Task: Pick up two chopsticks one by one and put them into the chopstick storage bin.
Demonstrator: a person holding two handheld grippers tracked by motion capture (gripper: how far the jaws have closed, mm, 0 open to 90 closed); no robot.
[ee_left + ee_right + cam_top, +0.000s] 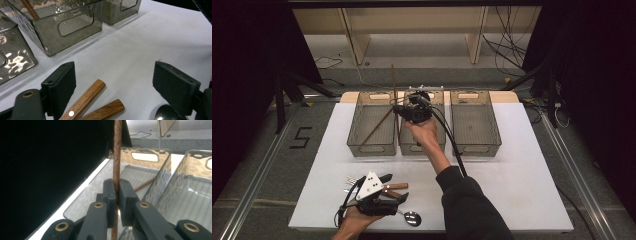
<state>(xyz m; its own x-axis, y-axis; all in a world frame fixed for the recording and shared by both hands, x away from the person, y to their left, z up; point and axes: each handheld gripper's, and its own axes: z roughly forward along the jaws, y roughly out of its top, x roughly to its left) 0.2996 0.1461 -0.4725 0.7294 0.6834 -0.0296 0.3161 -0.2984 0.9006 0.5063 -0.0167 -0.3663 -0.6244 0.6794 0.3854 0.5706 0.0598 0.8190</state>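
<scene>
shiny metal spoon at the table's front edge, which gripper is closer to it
Left. The left gripper sits low right beside the shiny metal spoon, jaws open. The right gripper is far off over the smoky clear plastic bins, clamping a brown wooden chopstick.

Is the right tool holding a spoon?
No, the right tool is shut on a thin brown wooden stick that stands up between its pads.

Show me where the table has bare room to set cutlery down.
Bare: the white table right of the sleeve, up to the right bin, and the strip left of the left bin. Crowded: the near-left corner, where wooden-handled cutlery and a spoon lie by the left gripper.
</scene>
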